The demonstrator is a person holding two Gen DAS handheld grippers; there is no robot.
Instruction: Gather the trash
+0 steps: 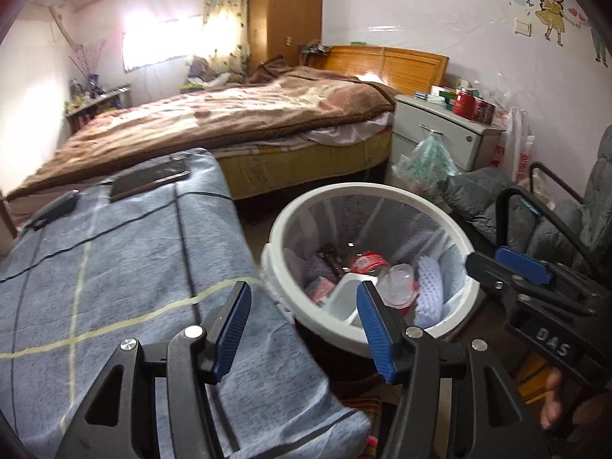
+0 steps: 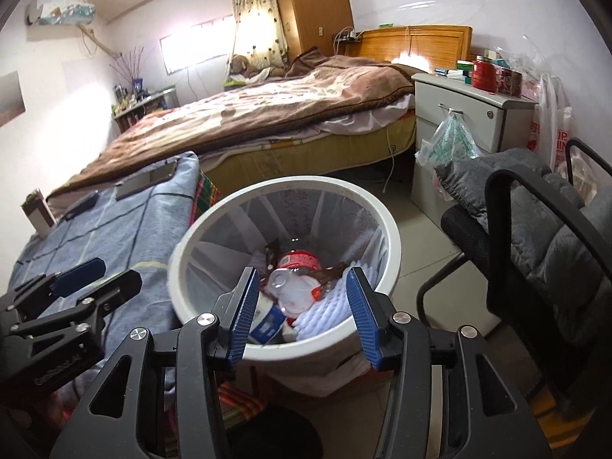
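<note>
- White plastic trash bin (image 2: pixel 386 229) w/ clear liner, on floor btwn blue plaid-covered table (image 1: pixel 114 267) & grey-cushioned chair (image 2: pixel 554 252).
- Inside bin: crushed clear bottle (image 2: pixel 294 287) w/ red label, brown wrapper (image 2: pixel 272 252), white foam sheet (image 2: pixel 329 313), blue-white carton (image 2: pixel 267 321).
- Right gripper (image 2: pixel 302 306) just above bin's near rim, jaws apart, nothing btwn pads; bottle lies below & beyond them.
- Left gripper (image 1: pixel 304 325) over gap btwn table edge & bin rim, jaws apart, empty.
- Phone (image 1: pixel 149 181) on table's far end; bed (image 1: pixel 229 122) & nightstand (image 1: pixel 440 130) behind.
</note>
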